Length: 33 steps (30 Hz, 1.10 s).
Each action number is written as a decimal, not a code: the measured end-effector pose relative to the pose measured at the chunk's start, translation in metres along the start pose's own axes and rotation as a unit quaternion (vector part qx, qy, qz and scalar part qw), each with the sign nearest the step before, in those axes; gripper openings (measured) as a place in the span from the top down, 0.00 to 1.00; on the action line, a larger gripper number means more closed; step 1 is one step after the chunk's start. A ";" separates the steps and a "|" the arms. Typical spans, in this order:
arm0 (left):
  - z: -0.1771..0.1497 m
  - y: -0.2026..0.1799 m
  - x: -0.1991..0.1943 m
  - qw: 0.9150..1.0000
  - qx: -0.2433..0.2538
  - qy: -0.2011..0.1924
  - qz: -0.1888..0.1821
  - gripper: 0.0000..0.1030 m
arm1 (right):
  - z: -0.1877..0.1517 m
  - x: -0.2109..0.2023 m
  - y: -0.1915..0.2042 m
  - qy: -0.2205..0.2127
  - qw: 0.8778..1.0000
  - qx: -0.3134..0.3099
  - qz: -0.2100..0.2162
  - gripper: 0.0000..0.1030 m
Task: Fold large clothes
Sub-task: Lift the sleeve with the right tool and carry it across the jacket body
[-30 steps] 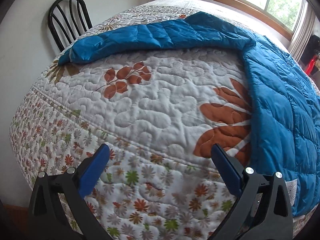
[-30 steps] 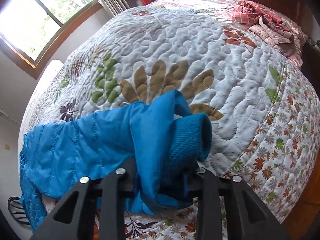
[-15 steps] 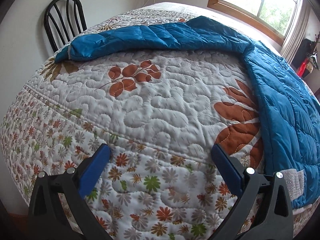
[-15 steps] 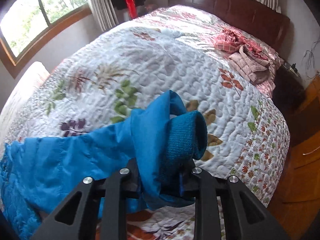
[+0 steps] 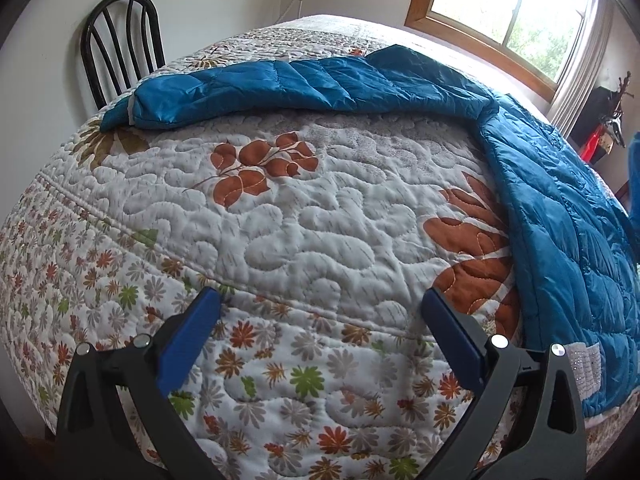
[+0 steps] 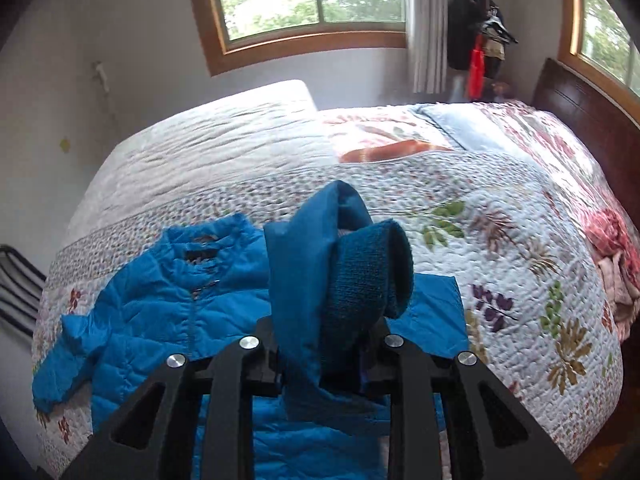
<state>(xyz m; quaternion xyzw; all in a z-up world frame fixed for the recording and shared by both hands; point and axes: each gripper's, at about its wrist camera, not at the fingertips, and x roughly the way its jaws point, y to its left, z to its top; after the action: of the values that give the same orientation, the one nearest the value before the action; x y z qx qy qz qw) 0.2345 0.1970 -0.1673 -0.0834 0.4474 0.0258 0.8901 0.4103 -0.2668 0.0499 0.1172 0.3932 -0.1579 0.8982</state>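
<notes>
A blue quilted puffer jacket (image 5: 568, 232) lies on the bed, body at the right, one sleeve (image 5: 280, 84) stretched left toward the chair. My left gripper (image 5: 320, 320) is open and empty, low over the quilt's front edge, left of the jacket's hem. My right gripper (image 6: 326, 356) is shut on the other sleeve's end; its knit cuff (image 6: 368, 276) sticks up between the fingers, raised above the jacket body (image 6: 160, 300), whose zipped front faces up.
The bed carries a white leaf-patterned quilt (image 5: 280, 220). A black chair (image 5: 120, 40) stands at the far left corner. Pink and red clothes (image 6: 616, 256) lie near the dark headboard (image 6: 592, 108). A coat rack (image 6: 480, 40) stands by the window.
My right gripper has swung left with the sleeve, carrying it up over the jacket body; the view turned from the headboard to the window. The left gripper rose slightly and stays open.
</notes>
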 end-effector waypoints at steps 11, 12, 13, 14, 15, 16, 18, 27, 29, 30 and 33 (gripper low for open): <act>-0.004 -0.003 0.000 1.000 0.020 0.003 0.009 0.03 | -0.022 0.112 0.159 0.089 0.989 -0.109 0.043 0.71; -0.004 -0.003 0.000 1.000 0.020 0.003 0.009 0.03 | -0.027 0.121 0.166 0.104 0.986 -0.119 0.056 0.62; -0.004 -0.002 0.000 1.000 0.021 0.003 0.010 0.03 | -0.031 0.125 0.169 0.113 0.983 -0.122 0.081 0.59; -0.004 -0.002 0.001 1.000 0.022 0.003 0.010 0.03 | -0.035 0.124 0.168 0.115 0.979 -0.119 0.118 0.51; -0.003 -0.003 0.001 1.000 0.022 0.003 0.011 0.03 | -0.036 0.121 0.164 0.113 0.975 -0.108 0.158 0.45; -0.003 -0.003 0.001 1.000 0.023 0.004 0.011 0.03 | -0.036 0.116 0.156 0.111 0.970 -0.093 0.194 0.44; -0.004 -0.003 0.001 1.000 0.022 0.003 0.011 0.03 | -0.034 0.104 0.137 0.102 0.961 -0.067 0.247 0.45; 0.000 0.000 0.004 1.000 0.013 0.004 0.016 0.02 | -0.050 0.135 0.101 0.126 0.982 -0.107 0.096 0.51; 0.000 -0.001 0.004 1.000 0.016 0.005 0.022 0.02 | -0.067 0.160 0.103 0.152 0.978 -0.118 0.084 0.51; 0.000 -0.002 0.005 1.000 0.017 0.005 0.023 0.02 | -0.072 0.166 0.103 0.143 0.979 -0.122 0.081 0.51; -0.001 -0.002 0.005 1.000 0.017 0.005 0.023 0.02 | -0.072 0.164 0.102 0.136 0.979 -0.122 0.086 0.50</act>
<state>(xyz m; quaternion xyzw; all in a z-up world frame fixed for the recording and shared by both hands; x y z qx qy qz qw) 0.2372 0.1946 -0.1713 -0.0576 0.4544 0.0385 0.8881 0.5055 -0.1800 -0.1109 0.0607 0.5162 -0.0137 0.8542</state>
